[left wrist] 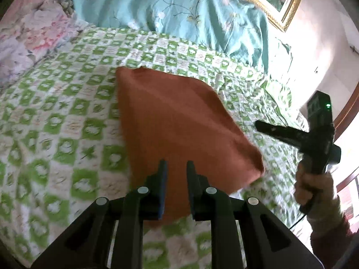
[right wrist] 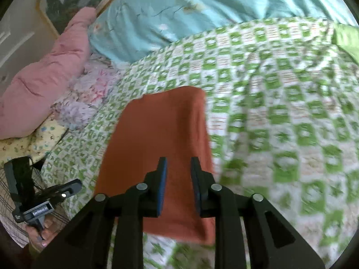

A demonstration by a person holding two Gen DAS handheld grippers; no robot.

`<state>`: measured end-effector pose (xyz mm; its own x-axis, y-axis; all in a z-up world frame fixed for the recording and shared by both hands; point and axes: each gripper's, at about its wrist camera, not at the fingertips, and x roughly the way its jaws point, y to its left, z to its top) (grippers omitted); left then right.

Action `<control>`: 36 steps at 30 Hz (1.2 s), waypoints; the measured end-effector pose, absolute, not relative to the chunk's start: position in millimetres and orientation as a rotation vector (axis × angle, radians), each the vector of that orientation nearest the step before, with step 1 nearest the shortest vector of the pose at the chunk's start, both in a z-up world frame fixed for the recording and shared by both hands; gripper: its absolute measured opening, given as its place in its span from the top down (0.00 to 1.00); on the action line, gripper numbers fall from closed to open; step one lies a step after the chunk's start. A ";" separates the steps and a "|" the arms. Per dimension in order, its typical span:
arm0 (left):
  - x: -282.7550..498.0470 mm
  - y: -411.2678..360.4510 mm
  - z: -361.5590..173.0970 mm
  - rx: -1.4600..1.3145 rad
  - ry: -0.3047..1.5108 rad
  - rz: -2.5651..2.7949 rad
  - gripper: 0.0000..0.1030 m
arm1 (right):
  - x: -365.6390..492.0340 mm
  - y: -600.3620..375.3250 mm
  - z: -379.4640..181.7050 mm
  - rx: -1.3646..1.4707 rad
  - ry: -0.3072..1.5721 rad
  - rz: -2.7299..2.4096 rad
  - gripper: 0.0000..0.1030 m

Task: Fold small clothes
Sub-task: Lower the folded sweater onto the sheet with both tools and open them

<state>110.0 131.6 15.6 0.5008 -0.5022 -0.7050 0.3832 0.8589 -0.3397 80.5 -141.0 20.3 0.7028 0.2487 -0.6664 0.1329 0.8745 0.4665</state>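
1. The bed [left wrist: 56, 103] fills both views, spread with a green-and-white checked bedspread [right wrist: 280, 112] printed with leaves and small motifs; any lettering in the pale squares is too blurred to read.
2. Beyond the orange cloth, a teal floral quilt [left wrist: 170, 11] is bunched along the far side of the bed.
3. Only the right wrist view gives us the full pink padded bundle [right wrist: 42, 94], to the left of the cloth, with a pale yellow printed fabric [right wrist: 29, 141] just beneath it.
4. Only the left wrist view catches the gilt-framed picture [left wrist: 289, 2], on the wall above and to the right of the cloth.
5. And here's the orange cloth [left wrist: 177, 121] itself: rust-orange, plain, folded into a smooth rectangle, lying flat on the bedspread in the middle of the bed, edges fairly even, no label showing.
6. The left hand-held gripper [left wrist: 177, 170] hovers over the cloth's near edge, fingers parted by a narrow gap, nothing between them. From the right wrist view its body carries a white label reading "GenRobot.AI".
7. The right hand-held gripper [right wrist: 178, 168] also sits above the cloth's near end, fingers apart, holding nothing. The left wrist view shows it off to the right of the cloth, a small green light lit on its body, and the right hand [left wrist: 314, 190] wrapped around its handle.
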 end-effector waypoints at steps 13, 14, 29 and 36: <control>120.8 115.8 -33.4 -0.048 0.960 -0.508 0.86 | 142.5 -141.2 -36.6 0.500 0.961 0.087 0.96; 119.9 116.5 -35.0 -0.048 0.954 -0.511 0.86 | 143.8 -143.7 -41.6 0.497 0.963 0.067 1.00; 98.8 136.5 -28.7 -0.053 0.964 -0.500 0.81 | 51.6 -140.6 -12.8 0.513 0.845 0.079 0.97; 94.7 131.8 -34.6 -0.013 0.938 -0.486 0.81 | 51.0 -136.0 -55.8 0.461 0.953 -0.011 0.97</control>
